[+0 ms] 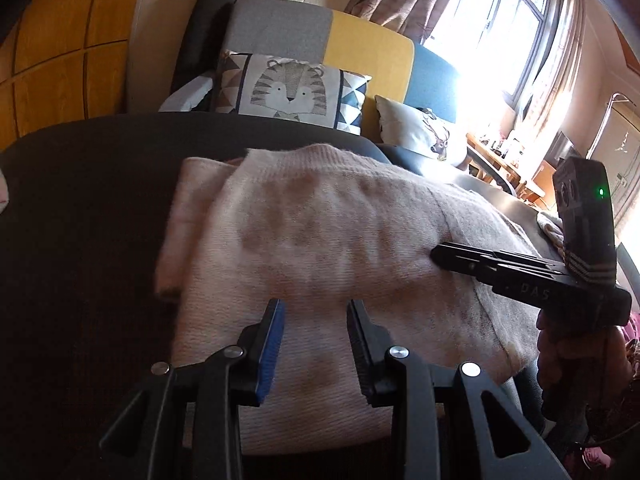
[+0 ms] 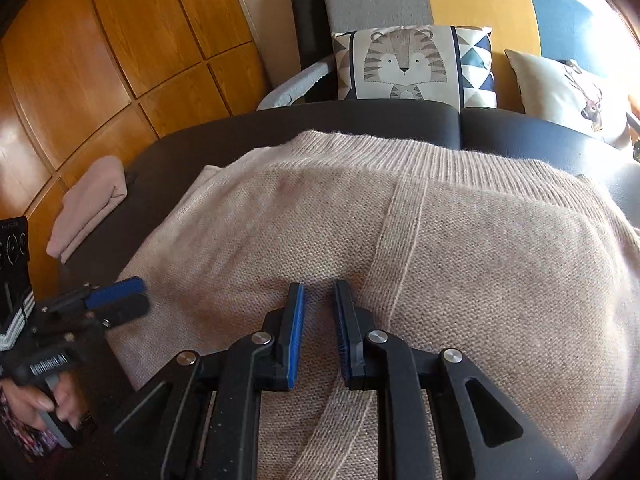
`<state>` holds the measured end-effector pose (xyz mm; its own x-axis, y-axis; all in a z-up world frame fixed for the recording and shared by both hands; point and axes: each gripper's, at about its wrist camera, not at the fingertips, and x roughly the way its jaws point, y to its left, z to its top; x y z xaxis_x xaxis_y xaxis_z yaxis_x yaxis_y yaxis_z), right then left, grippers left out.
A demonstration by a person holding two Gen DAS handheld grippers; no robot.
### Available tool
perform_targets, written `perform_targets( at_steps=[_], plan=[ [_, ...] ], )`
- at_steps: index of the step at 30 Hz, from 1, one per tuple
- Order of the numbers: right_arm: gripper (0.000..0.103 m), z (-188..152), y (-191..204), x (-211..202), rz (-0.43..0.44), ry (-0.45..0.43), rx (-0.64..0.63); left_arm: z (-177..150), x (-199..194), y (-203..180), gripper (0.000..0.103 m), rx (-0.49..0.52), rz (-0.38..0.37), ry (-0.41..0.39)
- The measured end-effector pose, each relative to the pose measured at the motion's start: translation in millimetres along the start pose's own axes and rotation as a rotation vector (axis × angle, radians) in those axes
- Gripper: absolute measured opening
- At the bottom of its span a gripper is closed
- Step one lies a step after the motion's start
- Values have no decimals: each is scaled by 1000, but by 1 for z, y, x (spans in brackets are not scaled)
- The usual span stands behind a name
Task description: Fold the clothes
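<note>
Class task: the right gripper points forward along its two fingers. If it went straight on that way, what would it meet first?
Most likely the beige knitted sweater: the right gripper hangs open just over it, fingers angled toward the knit. Depth is unclear.

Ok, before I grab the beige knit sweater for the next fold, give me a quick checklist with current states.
1. Left gripper open, nothing pinched: ok.
2. Right gripper open, a narrower gap, nothing pinched: ok.
3. Beige knit sweater on the dark table, ribbed hem at the far side: ok.
4. Sweater flat: not ok, its left side is doubled over and uneven in the left wrist view.
5. Folded pink garment apart from the sweater, at the table's left edge: ok.
6. Near edge of the sweater: cannot tell, hidden under both grippers.
</note>
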<state>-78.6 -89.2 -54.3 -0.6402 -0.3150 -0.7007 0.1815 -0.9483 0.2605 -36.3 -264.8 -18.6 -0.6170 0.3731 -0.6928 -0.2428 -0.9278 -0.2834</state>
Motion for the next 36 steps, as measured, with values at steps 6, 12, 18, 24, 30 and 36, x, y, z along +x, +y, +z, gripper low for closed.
perform_targets(
  at_steps=[6, 12, 18, 24, 30, 36],
  plan=[
    [17, -3, 3, 1, -20, -28, 8, -11, -32, 44, 33, -22, -17, 43],
    [17, -3, 3, 1, -16, -31, 11, -23, -29, 51, 33, 9, -25, 76],
    [17, -4, 3, 1, -19, -33, 13, -22, -21, 57, 22, -54, -84, 118],
    [17, -5, 3, 1, -22, -41, 21, -21, -25, 76, 7, -119, -127, 183],
    [17, -2, 3, -2, -25, -30, 44, -4, -32, 78, 15, -121, -104, 117],
    [23, 10, 11, -29, -26, -102, 39, 43, -32, 68, 20, -177, -74, -7]
  ],
)
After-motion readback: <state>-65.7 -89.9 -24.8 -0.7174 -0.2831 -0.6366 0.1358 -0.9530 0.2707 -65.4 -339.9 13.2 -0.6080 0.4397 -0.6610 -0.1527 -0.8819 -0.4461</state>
